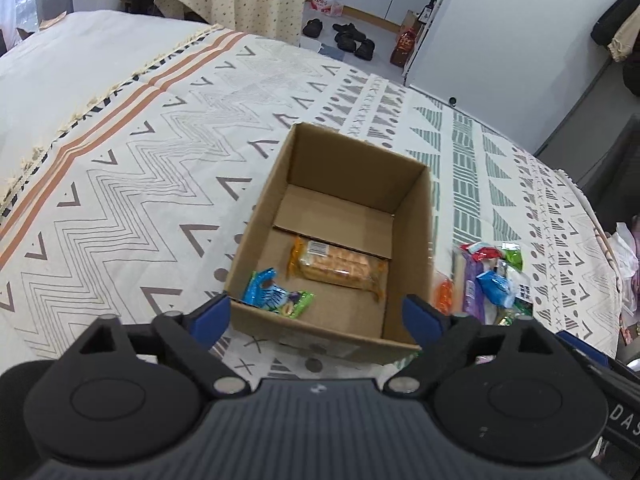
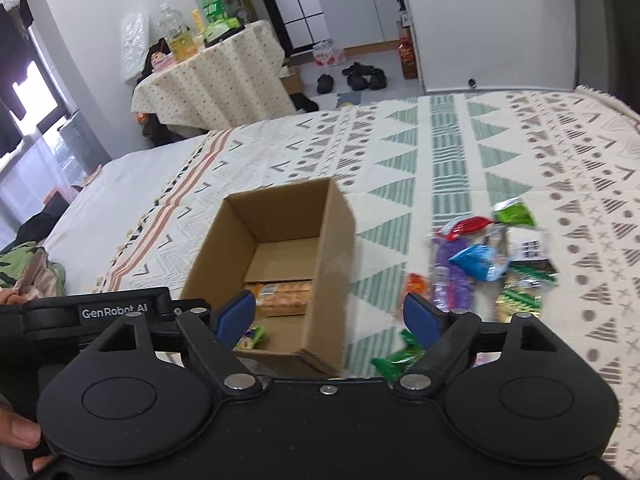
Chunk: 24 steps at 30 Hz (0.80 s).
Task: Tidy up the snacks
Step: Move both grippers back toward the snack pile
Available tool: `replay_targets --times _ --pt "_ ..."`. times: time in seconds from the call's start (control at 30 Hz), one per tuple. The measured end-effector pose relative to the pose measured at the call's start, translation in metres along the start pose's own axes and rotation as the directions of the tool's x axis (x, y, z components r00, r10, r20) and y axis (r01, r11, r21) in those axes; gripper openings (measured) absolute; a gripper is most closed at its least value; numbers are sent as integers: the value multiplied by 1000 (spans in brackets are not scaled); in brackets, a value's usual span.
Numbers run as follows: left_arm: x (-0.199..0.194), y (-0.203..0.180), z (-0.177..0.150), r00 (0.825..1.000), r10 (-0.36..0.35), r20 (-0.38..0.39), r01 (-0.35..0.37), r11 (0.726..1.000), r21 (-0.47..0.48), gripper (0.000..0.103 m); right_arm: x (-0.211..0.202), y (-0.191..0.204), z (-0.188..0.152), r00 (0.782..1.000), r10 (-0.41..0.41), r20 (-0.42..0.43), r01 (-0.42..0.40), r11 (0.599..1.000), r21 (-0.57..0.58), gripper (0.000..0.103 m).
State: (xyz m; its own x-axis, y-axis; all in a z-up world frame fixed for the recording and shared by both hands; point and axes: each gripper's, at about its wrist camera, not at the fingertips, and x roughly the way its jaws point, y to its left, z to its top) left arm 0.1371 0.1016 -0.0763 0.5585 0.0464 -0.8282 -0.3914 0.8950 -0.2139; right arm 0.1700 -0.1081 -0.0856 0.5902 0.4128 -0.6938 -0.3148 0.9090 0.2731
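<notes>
Currently, patterned bedspread (image 1: 168, 152) covering bed, wide bare stretch lying left of and beyond cardboard box (image 1: 412, 240). Box sitting open-topped, upright, holding orange biscuit pack (image 1: 340, 266) mid-floor, blue-green wrapper (image 1: 276, 294) leaning at near-left corner. Loose snack pile (image 2: 488, 260) lying on bedspread just right of box, apart from its wall. Left gripper (image 1: 318, 312) hanging over near rim, jaws spreading wide, gripping nothing. Right gripper (image 2: 330, 314) likewise gaping, empty.

The left gripper (image 1: 318, 312) hangs with jaws wide and nothing between them, over the near wall of the cardboard box (image 1: 412, 216). Ahead of its fingers inside lie an orange cracker pack (image 1: 340, 266) and a blue-green packet (image 1: 276, 294). A snack pile (image 1: 492, 280) lies to its right.
</notes>
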Motion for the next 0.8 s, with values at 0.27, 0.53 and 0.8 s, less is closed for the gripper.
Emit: replay_targets --times 0.27,0.53,0.8 --pt "-19 -18 -8 999 -1 36 0 1000 21 103 -28 -24 -5 999 0 36 0 1000 6 92" --pt "-27 -38 -19 999 -8 50 6 999 52 103 -48 -52 -13 998 -1 62 -1 999 40 99" --pt "-29 -62 -28 999 -26 40 23 998 66 103 -60 -77 -22 998 -4 66 0 998 59 103"
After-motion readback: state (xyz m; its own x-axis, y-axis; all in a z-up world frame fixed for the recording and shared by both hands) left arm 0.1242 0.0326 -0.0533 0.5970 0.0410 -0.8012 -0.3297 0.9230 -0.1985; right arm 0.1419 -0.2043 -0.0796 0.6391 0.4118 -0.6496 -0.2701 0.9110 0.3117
